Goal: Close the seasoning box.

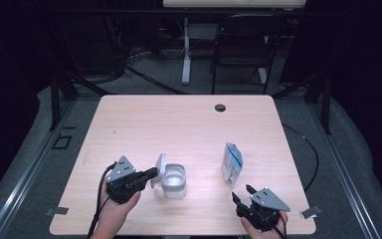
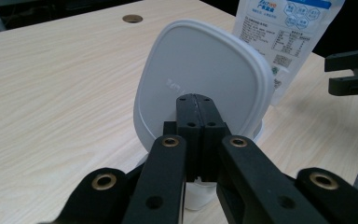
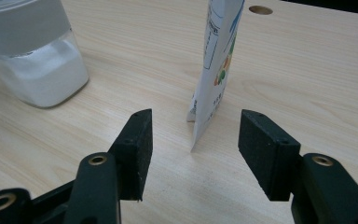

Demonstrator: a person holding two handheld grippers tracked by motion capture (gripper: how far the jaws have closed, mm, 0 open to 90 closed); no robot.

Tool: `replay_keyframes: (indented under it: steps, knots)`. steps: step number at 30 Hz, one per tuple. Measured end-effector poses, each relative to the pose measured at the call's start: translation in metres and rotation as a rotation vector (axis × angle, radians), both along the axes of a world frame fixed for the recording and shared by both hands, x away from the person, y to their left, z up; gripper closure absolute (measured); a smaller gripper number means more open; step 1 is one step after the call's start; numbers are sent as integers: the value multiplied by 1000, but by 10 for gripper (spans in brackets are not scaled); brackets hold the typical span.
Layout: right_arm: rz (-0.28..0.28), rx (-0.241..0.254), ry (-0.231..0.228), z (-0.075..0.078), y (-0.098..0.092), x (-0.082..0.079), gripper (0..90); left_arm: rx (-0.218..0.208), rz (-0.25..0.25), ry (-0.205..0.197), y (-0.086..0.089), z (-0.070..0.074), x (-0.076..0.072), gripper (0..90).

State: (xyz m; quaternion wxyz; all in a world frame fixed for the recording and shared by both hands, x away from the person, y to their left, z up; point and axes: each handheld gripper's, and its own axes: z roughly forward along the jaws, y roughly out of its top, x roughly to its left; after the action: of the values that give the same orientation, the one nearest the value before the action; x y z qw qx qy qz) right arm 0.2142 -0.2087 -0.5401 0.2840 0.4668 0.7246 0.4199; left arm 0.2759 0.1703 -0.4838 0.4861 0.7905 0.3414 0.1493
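Left gripper (image 2: pixel 196 100) is sitting with its black jaws pressed together, their tips against the lower edge of a white lid (image 2: pixel 200 79); whether any of the lid is caught between them I cannot tell. That lid is standing tilted up on its edge beside the jar (image 1: pixel 173 180), near the table's (image 1: pixel 179 119) front left. Rounded and squarish, the jar is showing clear walls in the right gripper view, with white powder (image 3: pixel 42 77) filling its lower part. Smooth matte plastic is forming the lid, which has soft corners and a faint raised mark at its middle, too dim to read.

Right gripper (image 3: pixel 193 149) is resting low near the front right edge, jaws spread wide with nothing between the pads. Just ahead of them a white pouch (image 3: pixel 214 65) is standing upright. Its panel is carrying blue hexagon badges, a printed table and small script that stays unreadable. Pale wood grain is covering the tabletop.
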Motion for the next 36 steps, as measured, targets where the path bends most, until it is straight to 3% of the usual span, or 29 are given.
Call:
replay_keyframes:
  steps: [11, 23, 26, 36]
  knots:
    - [6, -2, 0, -1, 5, 3, 449, 52, -37, 20, -11, -5, 3, 900]
    - [4, -1, 4, 1, 5, 1, 449, 46, -21, 8, -2, 1, 1, 888]
    - [8, -6, 6, 3, 5, 1, 448, 17, -13, 6, 4, 4, -1, 847]
    - [4, -5, -8, 7, 1, 0, 445, 9, 85, -27, 32, 8, -6, 642]
